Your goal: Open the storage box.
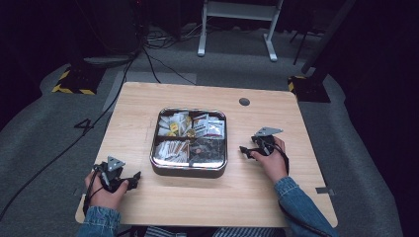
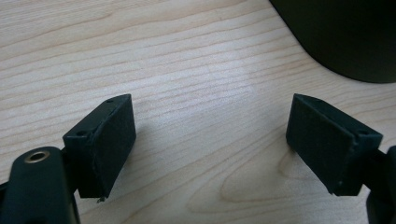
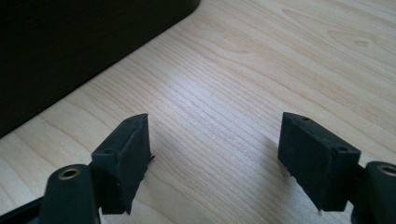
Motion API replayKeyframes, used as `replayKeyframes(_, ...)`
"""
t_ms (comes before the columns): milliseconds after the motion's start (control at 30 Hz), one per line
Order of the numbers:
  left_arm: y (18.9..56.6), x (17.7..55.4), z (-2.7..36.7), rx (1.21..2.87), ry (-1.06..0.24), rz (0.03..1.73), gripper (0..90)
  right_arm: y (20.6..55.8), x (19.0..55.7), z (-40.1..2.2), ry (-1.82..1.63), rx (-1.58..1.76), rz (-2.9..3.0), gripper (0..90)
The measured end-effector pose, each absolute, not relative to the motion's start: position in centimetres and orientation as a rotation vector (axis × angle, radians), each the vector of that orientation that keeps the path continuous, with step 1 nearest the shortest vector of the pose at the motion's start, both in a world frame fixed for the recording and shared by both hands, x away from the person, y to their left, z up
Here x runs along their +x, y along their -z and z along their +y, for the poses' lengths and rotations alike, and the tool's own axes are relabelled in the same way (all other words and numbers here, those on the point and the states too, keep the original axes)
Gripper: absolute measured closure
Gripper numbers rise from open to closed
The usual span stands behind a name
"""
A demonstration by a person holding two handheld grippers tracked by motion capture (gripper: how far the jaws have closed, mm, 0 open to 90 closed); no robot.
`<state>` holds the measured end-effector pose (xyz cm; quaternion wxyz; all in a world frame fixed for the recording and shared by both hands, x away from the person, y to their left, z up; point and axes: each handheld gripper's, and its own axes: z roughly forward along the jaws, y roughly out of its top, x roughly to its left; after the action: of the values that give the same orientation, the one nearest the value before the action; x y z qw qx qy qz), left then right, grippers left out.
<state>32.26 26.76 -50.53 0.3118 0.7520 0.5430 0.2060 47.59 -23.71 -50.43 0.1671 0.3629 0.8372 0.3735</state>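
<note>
The packets inside the square metal tray [image 1: 188,169] at frame centre are too small to identify, and both denim sleeves are cut off at the bottom edge. The left gripper [image 1: 132,179] rests at lower left, the right gripper [image 1: 245,151] at centre right, each hand-held, jaws spread wide over bare wooden table [image 1: 267,192], holding nothing.

tray [image 1: 188,169] at mid-bench [image 1: 276,197] | packets [image 1: 192,126] inside its compartments | left gripper [image 1: 129,180] near front-left corner, left of tray | right gripper [image 1: 245,150] right of tray, apart | both low over bench
</note>
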Motion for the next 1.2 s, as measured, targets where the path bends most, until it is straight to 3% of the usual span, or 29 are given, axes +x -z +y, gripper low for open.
replayKeyframes(567, 50.5, 32.3, 26.8, 1.987, -0.543, 1.431, 16.2, 48.6, 46.9, -24.7, -1.182, 1.136, 2.402, 37.6)
replayKeyframes(1200, 50.5, 32.8, 26.7, 1.989, -0.538, 1.428, 16.1, 45.1, 45.3, -24.5, -1.350, 1.057, 2.380, 40.7)
